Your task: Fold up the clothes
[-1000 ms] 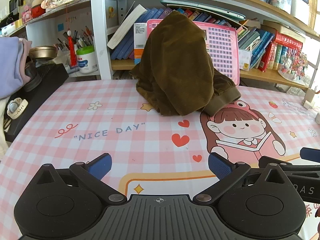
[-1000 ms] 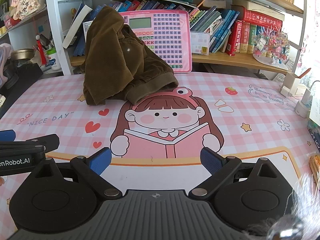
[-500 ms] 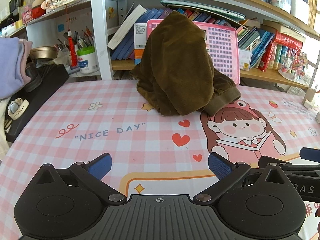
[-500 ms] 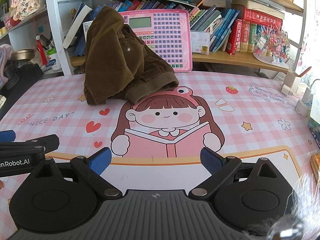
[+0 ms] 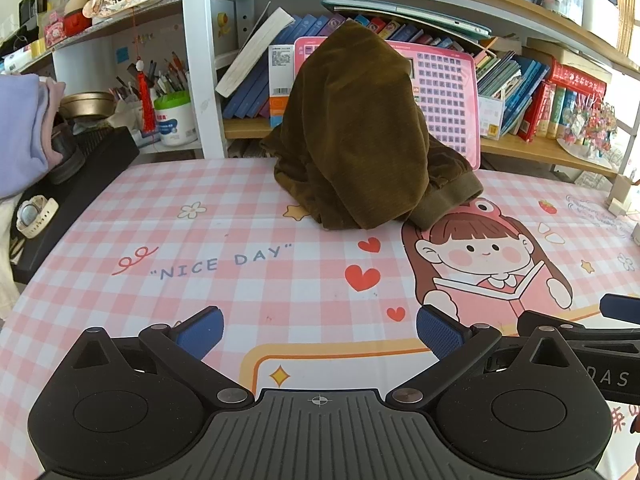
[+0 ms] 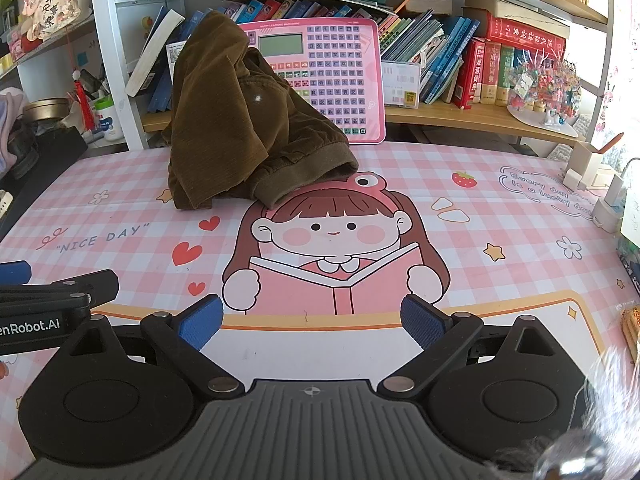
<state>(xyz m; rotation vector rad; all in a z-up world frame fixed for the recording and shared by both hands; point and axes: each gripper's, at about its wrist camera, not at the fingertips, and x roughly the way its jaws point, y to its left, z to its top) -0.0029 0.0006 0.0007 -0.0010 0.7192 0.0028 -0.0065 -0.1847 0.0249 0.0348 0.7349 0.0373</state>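
Left wrist view: the left tongs [image 5: 320, 330] are spread wide and hold nothing, hovering low over the near part of the desk [image 5: 248, 280]. The brown garment [image 5: 360, 136] sits in a heap at the far edge of the desk, well apart from the tongs, leaning against the pink keyboard toy [image 5: 444, 92] that stands at the shelf. Part of the right tongs shows at the right border.

Right wrist view: the right tongs [image 6: 311, 322] are likewise spread and empty, above the printed girl on the desk mat. The brown garment [image 6: 240, 120] lies ahead and to the left, its ribbed cuff [image 6: 296, 182] resting on the mat.

Hazards, as judged:
- The garment is draped on the toy; pulling it forward could tip the toy onto the desk.
- The fabric is bunched, so a pinch may catch several layers and the piece will not open flat.
- The two tongs sit close together; converging reaches could collide.
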